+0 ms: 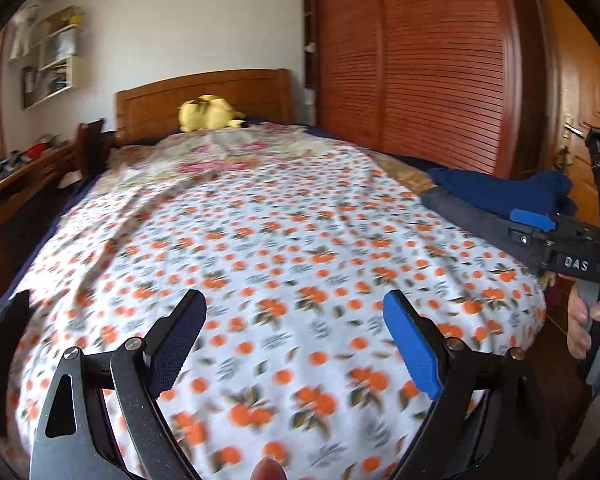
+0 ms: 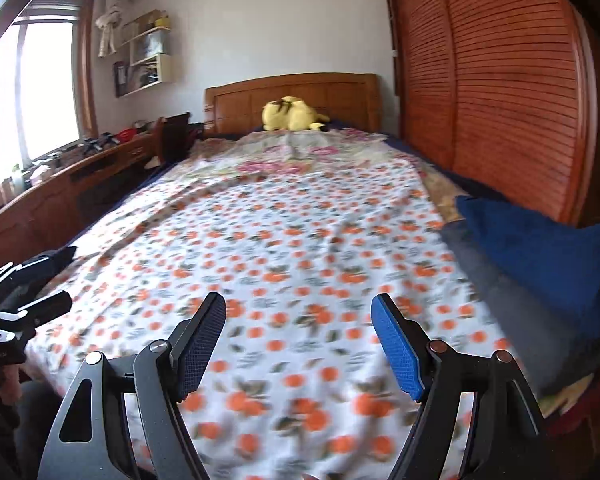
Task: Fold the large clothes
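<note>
Two grippers, both with jaws spread wide and holding nothing: left gripper [image 1: 296,338] low over the near end of the bed, right gripper [image 2: 298,340] likewise, a little more to the right.

One large printed cloth [image 1: 284,236], white with orange fruit and green leaves, spread flat over the bed, long axis running from the near edge away toward the headboard [image 2: 292,98]. One second cloth with pink flowers [image 2: 276,168] beyond its far end, partly rumpled.

At the far left, one wooden desk [image 2: 56,200] along the bed side, under the window [image 2: 28,92], crowded with small items too blurred to name. Above it one white wall shelf [image 2: 150,60]. One dark chair [image 2: 176,136] between desk and bed.

In the middle, one yellow plush toy [image 2: 292,116] lying against the headboard.

At the right, two folded garments stacked on the bed edge beside the printed cloth: one grey [image 2: 512,304] below, one dark blue [image 2: 540,256] on top. Behind them, the wooden slatted wardrobe [image 2: 500,88].

Nothing between the grippers and the printed cloth. Near part of both views smeared by motion blur.
</note>
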`<state>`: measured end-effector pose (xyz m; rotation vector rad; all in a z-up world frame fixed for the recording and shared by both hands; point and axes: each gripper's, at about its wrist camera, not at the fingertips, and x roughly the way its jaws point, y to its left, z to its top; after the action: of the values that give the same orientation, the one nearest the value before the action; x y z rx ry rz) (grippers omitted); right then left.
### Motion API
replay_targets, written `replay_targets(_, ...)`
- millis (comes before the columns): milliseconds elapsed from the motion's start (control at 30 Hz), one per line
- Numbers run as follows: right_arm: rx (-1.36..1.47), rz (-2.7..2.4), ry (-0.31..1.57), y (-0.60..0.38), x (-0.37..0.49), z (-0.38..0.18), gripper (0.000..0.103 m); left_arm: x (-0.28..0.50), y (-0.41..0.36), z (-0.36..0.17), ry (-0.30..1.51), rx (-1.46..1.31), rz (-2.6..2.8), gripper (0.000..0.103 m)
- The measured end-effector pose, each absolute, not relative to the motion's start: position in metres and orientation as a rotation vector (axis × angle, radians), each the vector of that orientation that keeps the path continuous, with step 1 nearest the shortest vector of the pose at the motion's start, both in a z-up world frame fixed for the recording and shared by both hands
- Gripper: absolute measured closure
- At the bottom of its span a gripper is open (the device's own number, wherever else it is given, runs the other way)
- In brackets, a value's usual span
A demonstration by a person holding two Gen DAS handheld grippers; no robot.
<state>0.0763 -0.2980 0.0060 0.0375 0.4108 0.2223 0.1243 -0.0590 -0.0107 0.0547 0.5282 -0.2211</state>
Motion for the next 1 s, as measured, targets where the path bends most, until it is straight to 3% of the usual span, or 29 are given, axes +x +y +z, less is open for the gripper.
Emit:
replay_targets(333,0.039,0.350,0.378,-0.258,0.048,0.002,0.026,0.077,-0.004,-0.017,0.513,-0.003,-0.078,0.013)
replay_targets(1000,0.001,0.400,0.370,-0.253,0.057,-0.023,0.026,0.053,0.016,-0.028,0.514,-0.047,-0.028,0.013)
